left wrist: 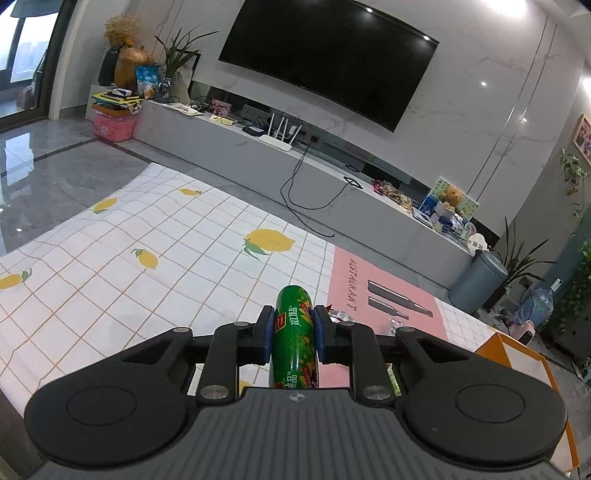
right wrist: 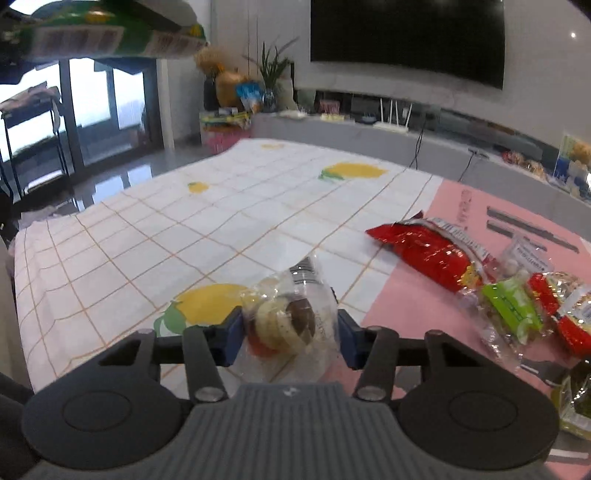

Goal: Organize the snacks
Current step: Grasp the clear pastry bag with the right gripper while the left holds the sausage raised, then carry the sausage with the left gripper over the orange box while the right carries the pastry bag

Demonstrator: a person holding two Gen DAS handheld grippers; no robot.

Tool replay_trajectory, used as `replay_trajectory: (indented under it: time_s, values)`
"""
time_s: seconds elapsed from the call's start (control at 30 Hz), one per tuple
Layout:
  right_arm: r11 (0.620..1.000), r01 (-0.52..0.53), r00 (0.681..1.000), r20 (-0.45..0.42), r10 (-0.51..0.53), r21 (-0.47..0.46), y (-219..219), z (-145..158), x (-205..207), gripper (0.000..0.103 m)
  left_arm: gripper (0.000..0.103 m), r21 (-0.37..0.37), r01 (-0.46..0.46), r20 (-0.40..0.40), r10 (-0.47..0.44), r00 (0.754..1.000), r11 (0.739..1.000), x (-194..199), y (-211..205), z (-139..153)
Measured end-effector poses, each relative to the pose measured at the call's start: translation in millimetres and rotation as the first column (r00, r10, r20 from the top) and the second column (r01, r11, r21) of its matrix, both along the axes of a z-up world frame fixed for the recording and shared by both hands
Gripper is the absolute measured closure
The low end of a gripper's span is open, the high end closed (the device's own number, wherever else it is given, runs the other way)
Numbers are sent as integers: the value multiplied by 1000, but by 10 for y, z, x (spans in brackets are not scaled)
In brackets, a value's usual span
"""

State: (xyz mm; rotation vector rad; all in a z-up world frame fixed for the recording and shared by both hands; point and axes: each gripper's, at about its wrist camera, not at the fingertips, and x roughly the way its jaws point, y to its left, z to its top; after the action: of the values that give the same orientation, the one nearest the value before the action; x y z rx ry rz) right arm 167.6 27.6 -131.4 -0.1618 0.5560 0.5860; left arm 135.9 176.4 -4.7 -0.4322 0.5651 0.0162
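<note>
Now the left gripper (left wrist: 293, 334) clasps a green sausage (left wrist: 295, 339); the right gripper (right wrist: 290, 334) grasps a clear cookie packet (right wrist: 291, 325) above the tablecloth (right wrist: 147, 240).

Right wrist view: the tablecloth (right wrist: 166, 236) is bare across left and centre of frame, from the far edge down to the fingers. Passage open there. Right side crowded: red bag (right wrist: 428, 251) lies at centre right on the pink mat (right wrist: 406, 295), with a green packet (right wrist: 511, 306) and more wrapped snacks touching or just beside it toward the right edge. A green pack (right wrist: 110, 33) hangs across the upper left corner.

Left wrist view: cloth bare through left and centre. Lower right: orange box (left wrist: 517, 350) rim blocks that corner; small wrappers (left wrist: 343, 314) lie just right of the fingers.
</note>
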Motion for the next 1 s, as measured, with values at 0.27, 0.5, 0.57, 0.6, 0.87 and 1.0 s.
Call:
replay_trajectory:
  time_s: [0.27, 0.5, 0.57, 0.6, 0.87, 1.0]
  values:
    - [990, 38, 993, 104, -53, 136, -479, 372, -403, 53, 79, -25, 78, 53, -77, 996, 997, -29, -110, 111]
    - [957, 142, 967, 172, -189, 255, -1260, 1005, -911, 53, 79, -5, 154, 128, -152, 980, 988, -115, -482, 328]
    - [944, 192, 949, 196, -249, 270, -1557, 1223, -1056, 53, 79, 7, 173, 136, -172, 976, 985, -135, -629, 381]
    - [929, 225, 938, 191, -288, 292, -1719, 1316, -1109, 53, 79, 3, 189, 137, -188, 973, 982, -143, -704, 404]
    - [681, 527, 805, -41, -592, 508, -3238, 1713, -1301, 53, 79, 18, 345, 175, -343, 923, 938, -310, -1314, 578]
    - [615, 612, 770, -196, -607, 498, -3690, 1680, -1108, 53, 79, 41, 399, 178, -400, 899, 916, -325, -1614, 602]
